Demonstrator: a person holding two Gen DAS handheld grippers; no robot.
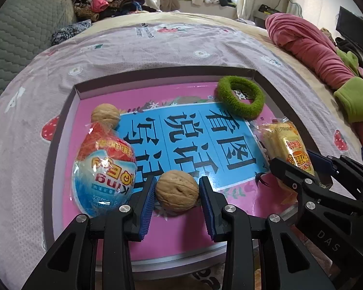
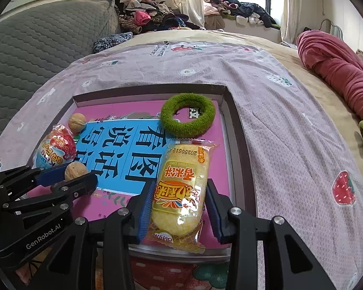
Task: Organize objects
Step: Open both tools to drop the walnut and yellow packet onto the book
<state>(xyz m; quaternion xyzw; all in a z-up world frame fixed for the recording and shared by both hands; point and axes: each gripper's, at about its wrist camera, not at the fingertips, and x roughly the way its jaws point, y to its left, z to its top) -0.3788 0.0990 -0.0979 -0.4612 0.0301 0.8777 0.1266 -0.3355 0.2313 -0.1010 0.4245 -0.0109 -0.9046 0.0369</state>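
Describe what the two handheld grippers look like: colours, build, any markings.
Both are matte black linkage frames with silver pivot screws and ribbed blue finger pads. The left gripper carries white "GenRobot.AI" lettering on its body; the right gripper shows "DAS". No cables, hands or sleeves show.

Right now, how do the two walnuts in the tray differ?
The near walnut sits between the open blue pads of the left gripper, a gap on each side; the far walnut lies further back, away from both grippers. The near one lies apart from the egg-shaped snack packet; the far one touches its tip. Both rest in the tray.
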